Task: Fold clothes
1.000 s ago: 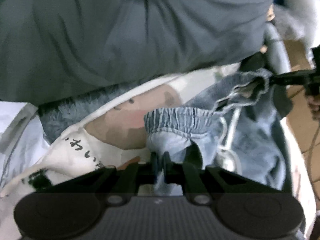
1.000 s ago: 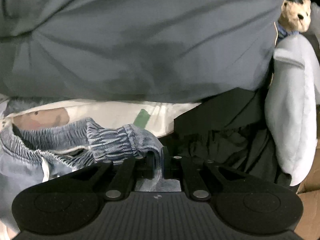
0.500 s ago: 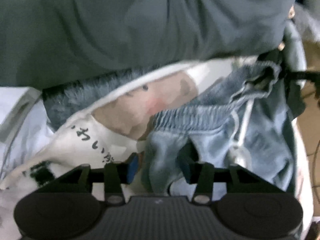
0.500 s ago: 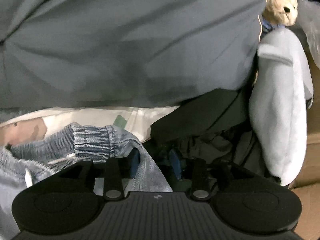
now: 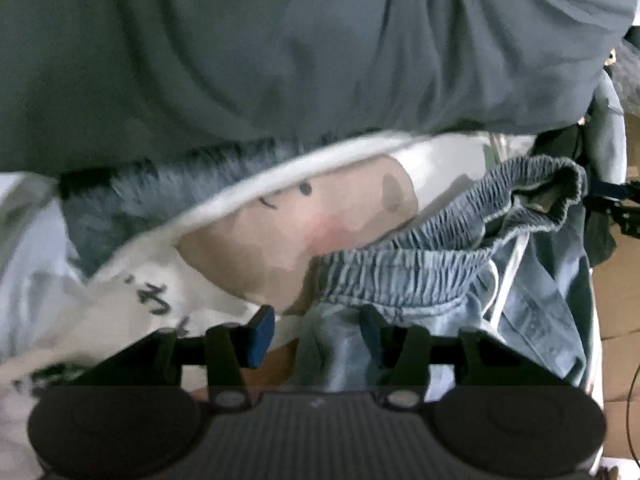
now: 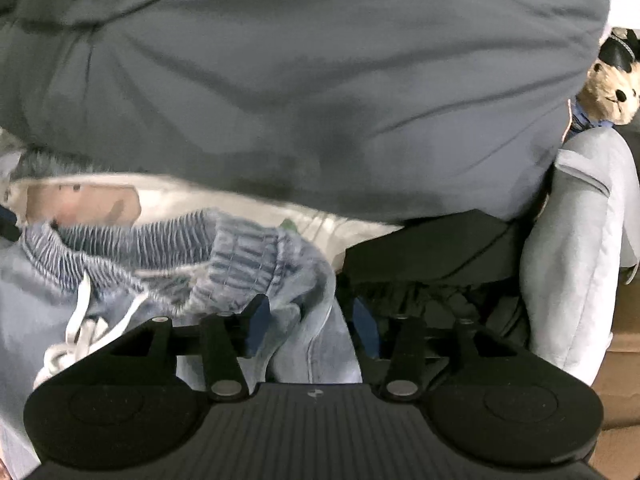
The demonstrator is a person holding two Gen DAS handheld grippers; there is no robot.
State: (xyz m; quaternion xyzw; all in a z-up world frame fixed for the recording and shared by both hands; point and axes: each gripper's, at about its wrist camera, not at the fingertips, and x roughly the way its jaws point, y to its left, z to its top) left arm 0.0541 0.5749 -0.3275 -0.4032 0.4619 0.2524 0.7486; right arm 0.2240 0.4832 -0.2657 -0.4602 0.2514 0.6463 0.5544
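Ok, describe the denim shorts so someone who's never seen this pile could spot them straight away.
Start at the big grey cushion across the top; below it lies a white cloth with a cartoon face. The denim shorts lie in front of that, beside black clothing: pale blue, with a ribbed elastic waistband and a white drawstring.

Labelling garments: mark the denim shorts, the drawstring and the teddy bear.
denim shorts (image 5: 404,276): left wrist view, on the elastic waistband.
drawstring (image 6: 82,312): right wrist view, on the white cord by the knot.
teddy bear (image 6: 610,88): right wrist view, on its face at the right edge.
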